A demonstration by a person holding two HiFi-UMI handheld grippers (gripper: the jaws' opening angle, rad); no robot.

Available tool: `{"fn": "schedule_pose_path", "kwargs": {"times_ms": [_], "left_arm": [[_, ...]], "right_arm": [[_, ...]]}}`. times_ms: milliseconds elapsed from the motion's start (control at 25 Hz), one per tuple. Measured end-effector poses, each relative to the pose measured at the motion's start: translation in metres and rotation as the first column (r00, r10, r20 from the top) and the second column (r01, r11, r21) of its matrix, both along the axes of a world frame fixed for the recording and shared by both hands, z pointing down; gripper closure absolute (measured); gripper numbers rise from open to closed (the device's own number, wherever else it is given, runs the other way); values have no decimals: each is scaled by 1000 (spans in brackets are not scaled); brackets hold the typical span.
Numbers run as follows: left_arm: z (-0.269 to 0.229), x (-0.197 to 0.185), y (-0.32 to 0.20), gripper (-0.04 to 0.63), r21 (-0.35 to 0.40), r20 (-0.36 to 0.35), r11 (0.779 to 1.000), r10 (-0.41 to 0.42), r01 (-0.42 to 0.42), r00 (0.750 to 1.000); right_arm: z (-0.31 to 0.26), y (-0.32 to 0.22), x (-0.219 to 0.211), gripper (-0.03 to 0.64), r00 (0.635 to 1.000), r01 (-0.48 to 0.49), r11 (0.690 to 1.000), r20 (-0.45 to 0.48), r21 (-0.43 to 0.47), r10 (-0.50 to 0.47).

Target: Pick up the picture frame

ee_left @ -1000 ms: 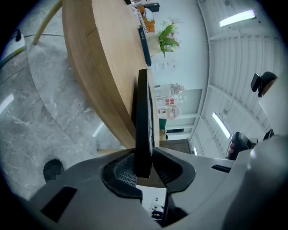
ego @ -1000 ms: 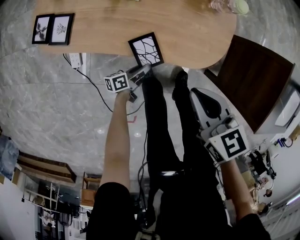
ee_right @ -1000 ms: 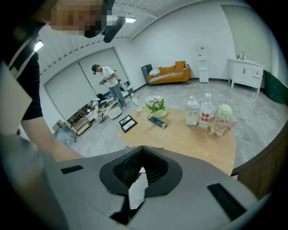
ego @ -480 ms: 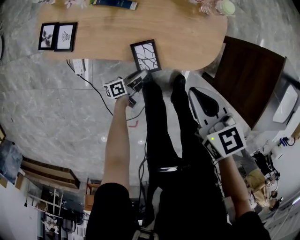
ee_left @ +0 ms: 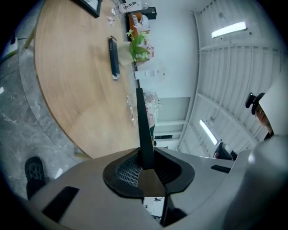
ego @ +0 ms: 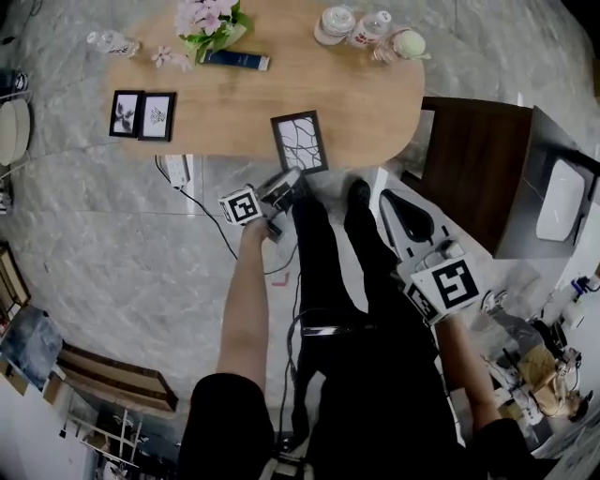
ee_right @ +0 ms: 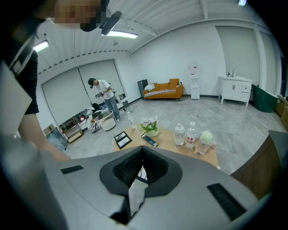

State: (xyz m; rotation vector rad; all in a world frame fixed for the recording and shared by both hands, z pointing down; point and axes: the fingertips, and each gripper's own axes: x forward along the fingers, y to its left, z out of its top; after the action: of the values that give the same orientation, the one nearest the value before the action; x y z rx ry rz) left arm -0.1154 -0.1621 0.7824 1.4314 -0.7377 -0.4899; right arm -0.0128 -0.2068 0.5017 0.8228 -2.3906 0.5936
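The picture frame (ego: 300,142), black-edged with a branch drawing, hangs over the near edge of the wooden table (ego: 234,103). My left gripper (ego: 284,181) is shut on its lower edge. In the left gripper view the frame (ee_left: 141,126) shows edge-on as a thin dark strip standing up from between the pads (ee_left: 130,170) of the left gripper (ee_left: 146,166). My right gripper (ego: 410,214) hangs beside the person's legs, away from the table, shut with nothing in it. In the right gripper view the right gripper (ee_right: 142,149) has its pad tips touching.
On the table are two small frames (ego: 142,114), flowers (ego: 208,19), a dark flat box (ego: 232,59) and bottles (ego: 370,33). A dark brown cabinet (ego: 473,169) stands to the right. A power strip (ego: 176,169) and cable lie on the floor. A person (ee_right: 102,96) stands far off.
The view has pulled back and more of the table shows. Both grippers have risen, and the frame has stayed in the left gripper throughout.
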Motion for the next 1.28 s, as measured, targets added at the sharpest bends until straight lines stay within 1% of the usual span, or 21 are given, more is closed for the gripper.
{"fn": "schedule_pose_path", "kwargs": {"times_ms": [160,280,320,480,600,800,920,1040,1200,1280], "left_arm": [[-48,-1,-15,522,81,-48,996,-35,39,998],[-88,-4,-22,522,77,-121,992,-89,98,989],[-101,-6,-24,522,87,-130,990,-99,110,987],[-152,-15,-32,522,147,-130,979,-120,139,984],[-192,-35,-53,522,205,-128,965,-140,165,982],[-266,-50,-56,522,227,-87,955,-176,191,981],[-309,-66,-63,522,276,-71,937,-201,213,977],[-350,-78,-58,522,309,-78,915,-247,259,966],[-398,-81,-35,522,287,-55,905,-313,316,948],[-421,-81,-23,522,293,-75,886,-355,361,932]], "right_arm": [[-28,-1,9,604,1000,-26,999,16,39,26],[-47,0,12,603,999,-36,997,34,69,33],[-54,0,13,604,999,-38,996,40,79,35],[-78,-2,16,603,997,-52,991,65,123,44],[-99,-14,10,603,992,-75,980,109,182,56],[-149,-7,16,603,985,-97,970,160,224,61],[-169,-5,14,603,981,-92,956,189,278,40],[-181,4,18,603,976,-94,950,217,299,28],[-200,21,34,604,968,-94,945,251,313,13],[-207,26,44,603,964,-98,942,267,322,9]]}}
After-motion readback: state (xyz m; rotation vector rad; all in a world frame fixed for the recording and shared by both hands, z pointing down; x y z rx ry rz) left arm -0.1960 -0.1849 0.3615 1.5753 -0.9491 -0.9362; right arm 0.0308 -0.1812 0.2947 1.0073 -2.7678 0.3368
